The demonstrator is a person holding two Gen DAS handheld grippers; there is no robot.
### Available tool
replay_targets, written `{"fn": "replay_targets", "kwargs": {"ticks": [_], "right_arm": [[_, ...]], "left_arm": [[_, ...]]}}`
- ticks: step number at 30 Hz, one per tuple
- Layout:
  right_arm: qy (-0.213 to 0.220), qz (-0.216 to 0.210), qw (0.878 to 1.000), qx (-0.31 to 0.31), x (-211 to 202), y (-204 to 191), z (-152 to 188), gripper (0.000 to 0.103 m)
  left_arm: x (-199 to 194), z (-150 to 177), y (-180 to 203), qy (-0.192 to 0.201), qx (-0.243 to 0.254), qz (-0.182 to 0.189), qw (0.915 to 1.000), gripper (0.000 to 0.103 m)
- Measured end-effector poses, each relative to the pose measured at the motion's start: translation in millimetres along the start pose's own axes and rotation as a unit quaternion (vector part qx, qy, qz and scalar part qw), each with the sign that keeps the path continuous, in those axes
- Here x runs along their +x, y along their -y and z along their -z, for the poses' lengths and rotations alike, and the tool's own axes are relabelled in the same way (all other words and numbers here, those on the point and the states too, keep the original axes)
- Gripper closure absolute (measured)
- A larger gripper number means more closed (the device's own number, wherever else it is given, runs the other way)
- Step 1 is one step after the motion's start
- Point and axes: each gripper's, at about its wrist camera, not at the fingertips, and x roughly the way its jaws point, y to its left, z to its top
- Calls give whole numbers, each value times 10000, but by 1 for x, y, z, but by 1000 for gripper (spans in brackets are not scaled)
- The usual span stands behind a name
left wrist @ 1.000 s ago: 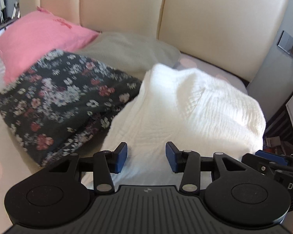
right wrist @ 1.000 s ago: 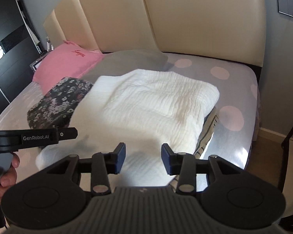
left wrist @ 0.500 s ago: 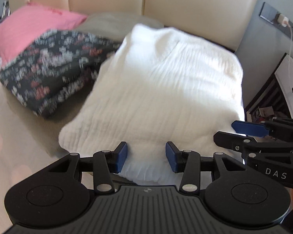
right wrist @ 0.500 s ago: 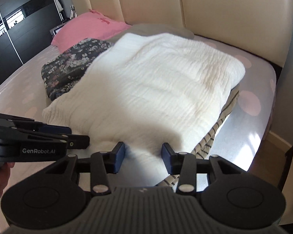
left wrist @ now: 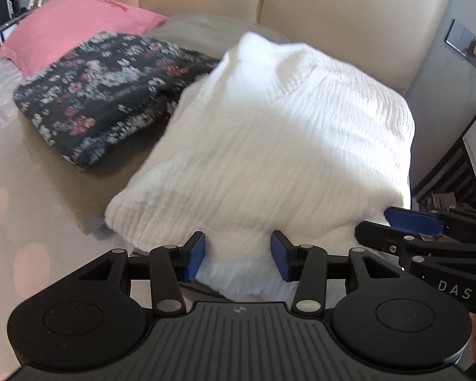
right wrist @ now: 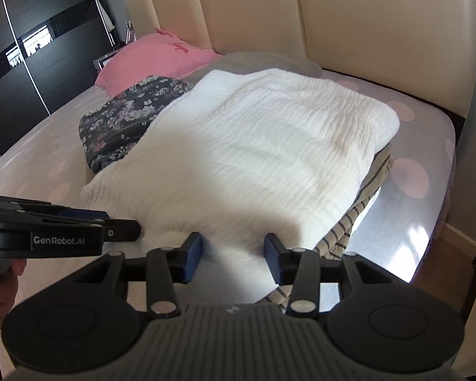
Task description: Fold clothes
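Note:
A white crinkled garment lies spread over a pile on the bed, with a striped cloth showing beneath its right edge. A folded dark floral garment rests to its left. My left gripper is open, its blue pads on either side of the white garment's near edge. My right gripper is open as well, at the same near edge further right. Each gripper shows from the side in the other's view, the right gripper and the left gripper.
A pink pillow and a grey pillow lie against the cream padded headboard. The bed sheet has pale pink dots. Dark wardrobe doors stand at the left, dark furniture at the right.
Both grippers have come in lower and closer to the white garment's near edge, which now lies between their open pads. The clothes have not moved.

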Motion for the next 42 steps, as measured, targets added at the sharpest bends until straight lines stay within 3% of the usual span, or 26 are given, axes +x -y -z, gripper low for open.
{"fn": "replay_targets", "kwargs": {"ticks": [7,9,17,22,27,31,36,42], "right_arm": [[621,145,9979,120,-45,5,-4,50],[790,156,9966,165,-59,7,-2,43],[1093,526,9919,389,-110,10,32,38],[1362,765,9856,640,-139,11,49,36],[1320,1051,9832,696,-149,7,65,34],[1269,1038,9844,631,-152,0,75,29],[1501,1069,9821,380,-154,-13,79,27],[1500,1087,9814,505,-151,-19,75,26]], "left_arm": [[-61,14,3,777,-315,-158,9964,56],[-78,19,6,913,-289,-224,9951,56],[-132,51,14,1467,-450,-745,9853,54],[-148,73,13,1608,-724,-981,9794,47],[-157,92,25,1702,-472,-1211,9768,40],[-160,101,35,1727,-320,-1414,9742,35],[-158,110,44,1720,-284,-1353,9753,35],[-155,122,55,1714,-244,-1270,9767,35]]}}
